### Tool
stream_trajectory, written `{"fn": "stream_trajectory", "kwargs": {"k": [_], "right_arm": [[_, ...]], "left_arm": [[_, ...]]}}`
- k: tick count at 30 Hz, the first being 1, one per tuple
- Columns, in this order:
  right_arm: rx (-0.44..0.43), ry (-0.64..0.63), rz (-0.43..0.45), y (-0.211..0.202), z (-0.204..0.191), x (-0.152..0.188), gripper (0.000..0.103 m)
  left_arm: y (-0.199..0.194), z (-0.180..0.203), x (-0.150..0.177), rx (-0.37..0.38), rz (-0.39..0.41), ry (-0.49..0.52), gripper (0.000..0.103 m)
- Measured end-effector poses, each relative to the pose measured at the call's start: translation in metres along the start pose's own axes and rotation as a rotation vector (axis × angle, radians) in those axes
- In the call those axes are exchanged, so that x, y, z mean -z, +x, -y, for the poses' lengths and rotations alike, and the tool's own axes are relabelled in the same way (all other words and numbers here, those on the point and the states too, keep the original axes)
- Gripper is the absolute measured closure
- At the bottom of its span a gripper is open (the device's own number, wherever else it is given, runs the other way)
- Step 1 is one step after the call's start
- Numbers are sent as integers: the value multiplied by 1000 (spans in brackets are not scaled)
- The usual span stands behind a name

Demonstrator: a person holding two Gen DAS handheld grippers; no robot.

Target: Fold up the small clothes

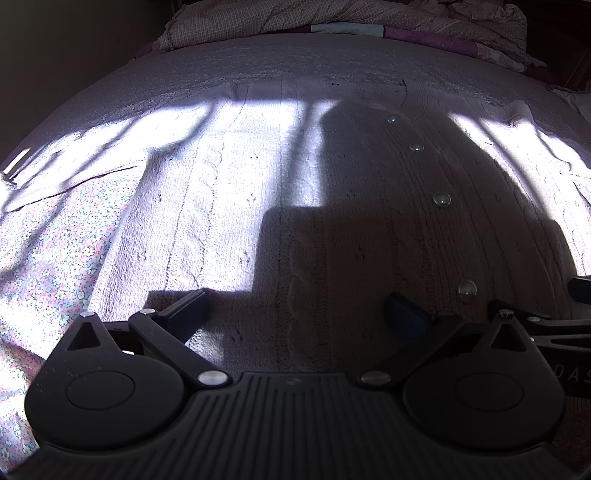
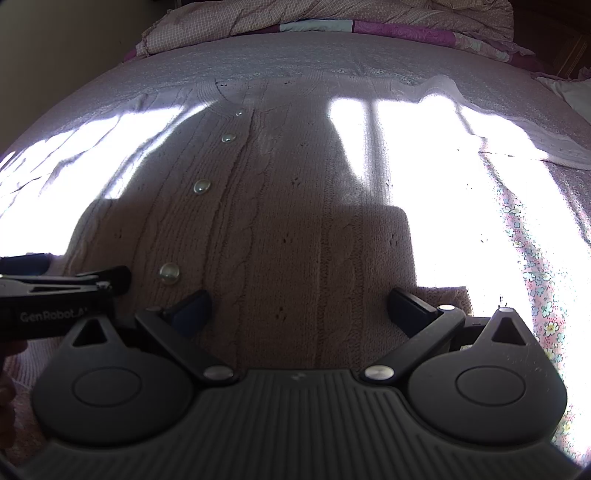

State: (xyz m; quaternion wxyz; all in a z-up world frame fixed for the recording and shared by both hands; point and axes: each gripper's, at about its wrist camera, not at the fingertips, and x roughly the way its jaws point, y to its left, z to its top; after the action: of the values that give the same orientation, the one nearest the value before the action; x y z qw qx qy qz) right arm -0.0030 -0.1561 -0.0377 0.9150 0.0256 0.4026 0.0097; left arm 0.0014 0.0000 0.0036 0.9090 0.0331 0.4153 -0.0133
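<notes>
**Knit cardigan spread flat, both tongs low over its hem**

A pale pink cable-knit cardigan [image 1: 332, 206] lies flat and face up on the bed [image 1: 229, 62], its placket closed by a row of clear round buttons [image 1: 441, 199] that runs away from the cameras toward the neckline. Bright patches of sunlight fall across both sides of the garment, while a broad shadow covers its middle.

The left tongs [image 1: 299, 314] sit low over the near hem, just left of the button row, with the jaws spread wide and nothing between them; knit fabric shows in the gap. The right tongs [image 2: 301, 310] hold the same low pose just right of the buttons, likewise wide open and empty. The two tools are side by side, close together, each showing at the edge of the other's view.

A floral sheet [image 2: 543, 295] shows beyond the cardigan's sides. A rumpled checked quilt [image 2: 258, 18] is bunched at the far end of the bed.
</notes>
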Motion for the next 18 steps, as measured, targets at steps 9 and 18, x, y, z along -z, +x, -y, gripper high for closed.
{"fn": "stream_trajectory", "kwargs": {"k": [9, 18], "right_arm": [[0, 0, 1, 0, 0, 0, 0], [0, -1, -2, -3, 0, -1, 0]], "left_arm": [[0, 0, 1, 0, 3, 0, 0], [0, -1, 1, 0, 4, 1, 0]]}}
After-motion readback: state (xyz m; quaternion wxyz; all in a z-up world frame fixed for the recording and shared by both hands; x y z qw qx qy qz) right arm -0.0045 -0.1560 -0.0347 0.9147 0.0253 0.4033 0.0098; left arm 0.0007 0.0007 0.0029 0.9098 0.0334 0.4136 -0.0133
